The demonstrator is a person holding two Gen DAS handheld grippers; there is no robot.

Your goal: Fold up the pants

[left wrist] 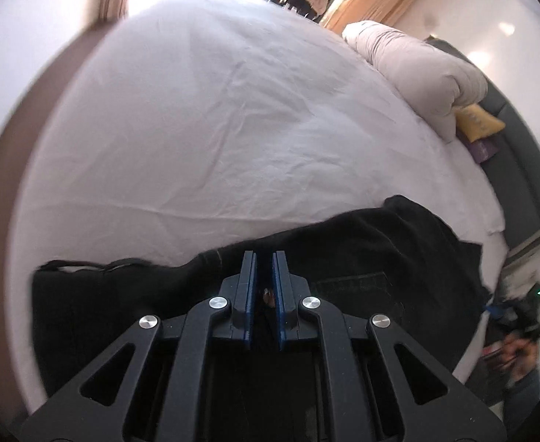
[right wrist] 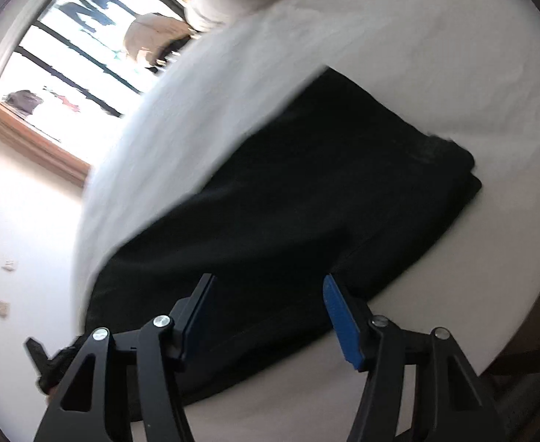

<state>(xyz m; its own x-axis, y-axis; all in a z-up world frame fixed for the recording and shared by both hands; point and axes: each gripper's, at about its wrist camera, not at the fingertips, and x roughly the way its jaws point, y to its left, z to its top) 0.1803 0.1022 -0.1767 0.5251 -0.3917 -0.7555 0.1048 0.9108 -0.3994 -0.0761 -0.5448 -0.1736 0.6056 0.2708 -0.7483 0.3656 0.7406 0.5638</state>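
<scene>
A bed [left wrist: 196, 129] covered in a creased white sheet fills most of both views. At its far side lies a rolled beige duvet [left wrist: 417, 66], with a yellow cushion [left wrist: 478, 121] tucked just beside its end.

The black pants [right wrist: 307, 184] lie on the sheet near the bed's near edge. In the right wrist view they form a long, flat dark band, laid in layers: at the far end two stacked edges show, one slightly offset from the other. The fabric is matte and so dark that few folds can be made out. In the left wrist view the pants [left wrist: 362, 250] stretch across the lower frame, with a stitched back pocket faintly visible and a hemmed edge at the left end.

The left hand-held gripper [left wrist: 264, 258] has its blue pads drawn nearly together, a narrow gap between them, with black fabric pinched in that gap. The right hand-held gripper [right wrist: 268, 283] has its jaws spread wide above the near end of the pants, gripping nothing.
</scene>
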